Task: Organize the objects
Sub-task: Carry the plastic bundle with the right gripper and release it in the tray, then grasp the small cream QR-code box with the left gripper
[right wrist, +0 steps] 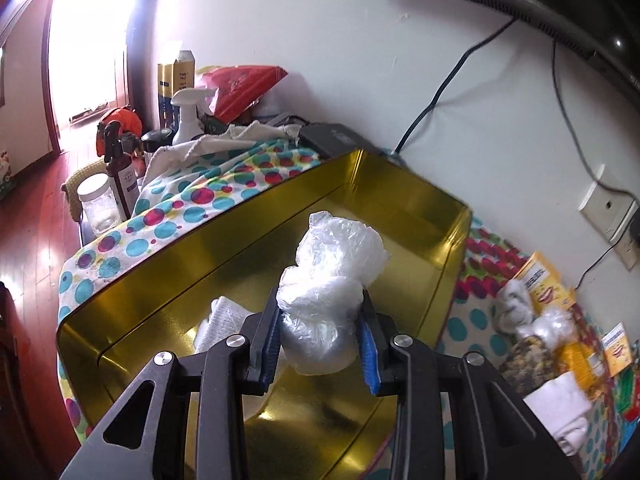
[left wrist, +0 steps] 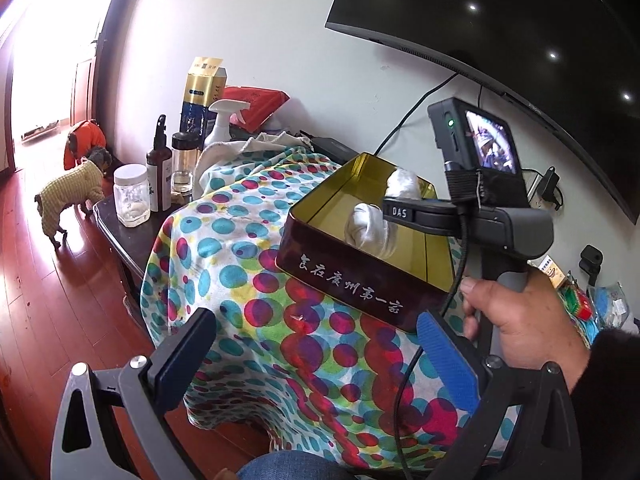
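Note:
A dark red tin box [left wrist: 352, 288] with a gold inside [right wrist: 168, 292] stands on a dotted cloth. My right gripper [right wrist: 320, 336] is shut on a crumpled clear plastic bag bundle [right wrist: 332, 276] and holds it over the inside of the tin. In the left wrist view the bundle [left wrist: 370, 230] shows white beyond the right gripper's body [left wrist: 480, 216]. A folded white item [right wrist: 224, 320] lies in the tin by the left finger. My left gripper [left wrist: 316, 356] is open and empty, below the tin's near side.
Bottles, a jar [left wrist: 131, 196] and a spray bottle [left wrist: 224, 124] stand at the table's left end. Yellow packets and wrapped items [right wrist: 548, 320] lie right of the tin. A TV [left wrist: 500, 20] hangs above. Two dogs [left wrist: 76, 188] are on the red floor.

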Demonstrator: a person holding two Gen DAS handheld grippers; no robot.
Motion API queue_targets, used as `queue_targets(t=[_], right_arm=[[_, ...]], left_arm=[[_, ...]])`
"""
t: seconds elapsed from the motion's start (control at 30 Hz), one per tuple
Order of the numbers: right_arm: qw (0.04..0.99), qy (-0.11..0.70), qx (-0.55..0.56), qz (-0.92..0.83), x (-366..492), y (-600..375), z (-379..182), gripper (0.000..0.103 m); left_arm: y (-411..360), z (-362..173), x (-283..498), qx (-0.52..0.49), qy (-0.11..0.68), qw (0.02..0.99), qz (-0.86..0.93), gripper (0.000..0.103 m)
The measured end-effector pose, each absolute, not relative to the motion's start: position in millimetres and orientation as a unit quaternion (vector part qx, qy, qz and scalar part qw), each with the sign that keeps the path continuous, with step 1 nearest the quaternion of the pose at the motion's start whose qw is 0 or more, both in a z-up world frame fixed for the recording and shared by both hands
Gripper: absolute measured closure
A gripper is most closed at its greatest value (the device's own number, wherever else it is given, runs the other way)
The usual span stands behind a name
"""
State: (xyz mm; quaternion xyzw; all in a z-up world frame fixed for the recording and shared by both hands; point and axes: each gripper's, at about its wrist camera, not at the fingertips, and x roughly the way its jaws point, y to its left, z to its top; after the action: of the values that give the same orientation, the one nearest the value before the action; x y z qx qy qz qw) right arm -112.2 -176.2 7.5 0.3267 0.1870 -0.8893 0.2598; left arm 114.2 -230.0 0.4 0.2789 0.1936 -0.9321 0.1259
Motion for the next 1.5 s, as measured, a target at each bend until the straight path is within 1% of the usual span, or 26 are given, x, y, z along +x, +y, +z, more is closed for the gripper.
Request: queue_targets(t=[0.13, 0.17, 0.2, 0.23, 0.27, 0.3, 0.33, 0.37, 0.4, 0.43, 0.47, 0.5, 0.53, 0.63, 0.73, 0.9, 0.97, 1.03, 1.1, 1.17, 1.27, 1.37, 1.43, 1.5], right_arm=[[0.262, 0.182, 0.331, -0.888, -116, -177, 3, 0.07], [0.263, 0.179, 0.334, -0.887, -118, -176, 2, 0.068], [0.267, 0.175, 0.34, -0.885, -121, -176, 2, 0.067], [0.272, 0.172, 0.345, -0.882, -123, -175, 2, 0.063], [0.272, 0.173, 0.346, -0.881, -123, -175, 3, 0.05], [0.271, 0.175, 0.342, -0.883, -122, -174, 6, 0.042], [0.268, 0.178, 0.332, -0.887, -120, -172, 10, 0.03], [0.258, 0.182, 0.311, -0.896, -114, -168, 19, 0.027], [0.252, 0.183, 0.29, -0.905, -109, -163, 30, 0.027], [0.246, 0.182, 0.269, -0.913, -105, -158, 40, 0.024], [0.237, 0.179, 0.243, -0.923, -99, -149, 56, 0.01], [0.23, 0.178, 0.225, -0.93, -96, -141, 66, 0.003], [0.215, 0.176, 0.197, -0.94, -90, -127, 81, 0.0], [0.161, 0.166, 0.149, -0.961, -85, -76, 106, 0.0], [0.107, 0.138, 0.163, -0.971, -99, -11, 107, 0.0], [-0.011, 0.063, 0.214, -0.975, -138, 113, 68, 0.0], [-0.034, 0.026, 0.238, -0.97, -152, 148, 49, 0.0], [-0.048, -0.012, 0.25, -0.967, -161, 177, 30, 0.0], [-0.052, -0.036, 0.279, -0.958, -166, 191, 10, 0.0], [-0.05, -0.047, 0.281, -0.957, -162, 194, 2, 0.0], [-0.069, -0.025, 0.259, -0.963, -150, 186, 2, 0.0], [-0.066, -0.004, 0.247, -0.967, -143, 176, -1, 0.0], [-0.064, -0.019, 0.24, -0.968, -142, 182, 1, 0.0], [-0.07, -0.054, 0.241, -0.967, -139, 196, -1, 0.0]], left_arm=[[-234, 0, 114, 0.278, 0.204, 0.127, -0.93, 0.0], [-235, -1, 114, 0.279, 0.205, 0.128, -0.929, 0.0], [-235, -1, 114, 0.279, 0.207, 0.128, -0.929, 0.0], [-235, -1, 114, 0.278, 0.207, 0.128, -0.929, 0.0], [-235, -1, 114, 0.279, 0.207, 0.127, -0.929, 0.0], [-234, -1, 114, 0.279, 0.205, 0.126, -0.93, 0.0], [-232, 0, 114, 0.278, 0.202, 0.125, -0.931, 0.0], [-231, 1, 114, 0.276, 0.198, 0.123, -0.932, 0.0], [-229, 1, 114, 0.274, 0.195, 0.122, -0.934, 0.0], [-228, 2, 114, 0.272, 0.193, 0.122, -0.935, 0.0], [-227, 3, 115, 0.269, 0.192, 0.123, -0.936, 0.0], [-226, 4, 115, 0.267, 0.192, 0.122, -0.936, 0.0], [-226, 4, 116, 0.264, 0.193, 0.122, -0.937, 0.0], [-222, 7, 115, 0.256, 0.19, 0.115, -0.941, 0.0], [-213, 9, 114, 0.255, 0.175, 0.1, -0.946, 0.0], [-193, 12, 117, 0.234, 0.164, 0.061, -0.956, 0.0], [-185, 7, 119, 0.218, 0.165, 0.047, -0.961, 0.0], [-170, -4, 117, 0.224, 0.138, 0.04, -0.964, 0.0], [-156, -14, 112, 0.258, 0.108, 0.029, -0.96, 0.0], [-140, -15, 110, 0.269, 0.083, 0.014, -0.959, 0.0], [-112, -5, 98, 0.269, 0.057, -0.009, -0.961, 0.0], [-77, 9, 60, 0.278, 0.053, -0.045, -0.958, 0.0], [-58, 14, 32, 0.286, 0.053, -0.059, -0.955, 0.0], [-40, 15, 5, 0.303, 0.045, -0.064, -0.95, 0.0]])
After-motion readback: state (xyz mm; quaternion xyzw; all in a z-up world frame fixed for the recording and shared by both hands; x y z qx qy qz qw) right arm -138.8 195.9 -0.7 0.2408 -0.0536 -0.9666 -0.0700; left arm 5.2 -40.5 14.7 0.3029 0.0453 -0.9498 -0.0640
